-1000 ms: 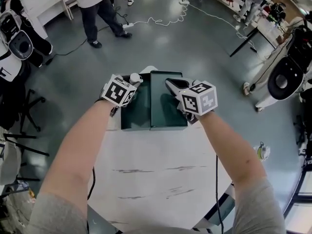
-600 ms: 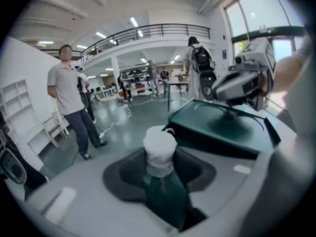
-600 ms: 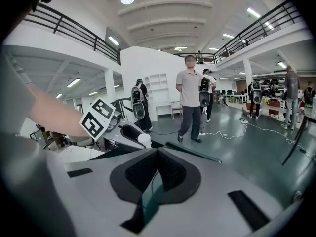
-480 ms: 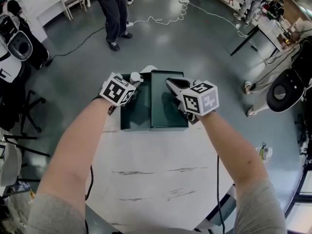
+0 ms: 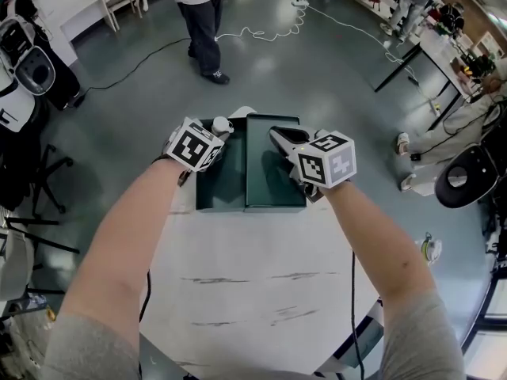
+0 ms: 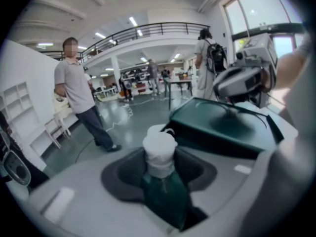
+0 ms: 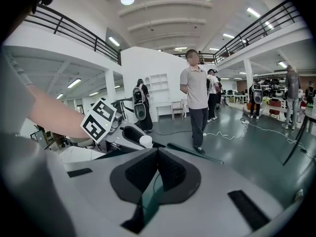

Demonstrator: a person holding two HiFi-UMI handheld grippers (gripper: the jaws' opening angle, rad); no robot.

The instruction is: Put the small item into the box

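Small item (image 5: 220,124): white, roughly cylindrical, standing upright between the fingers of the left gripper (image 5: 215,133). In the left gripper view the item (image 6: 159,149) sits in the notch of the dark pads, with green showing below it. The fingers have just been easing apart, but the item is between them and held at the tip.

Position: the item is over the far left corner of the dark green box (image 5: 220,207), just above its open compartment. It is not inside yet.

Right gripper (image 5: 279,138): fingers closed together on the thin edge of the green lid (image 5: 268,187). The right gripper view shows the pads meeting, with the lid sheet (image 7: 149,201) pinched in the seam. From the left gripper view the lid (image 6: 222,127) sits at a slant beside the opening.

Box stands at the far edge of the white bench (image 5: 261,291). A person (image 5: 202,14) stands on the floor (image 5: 317,70) beyond it.
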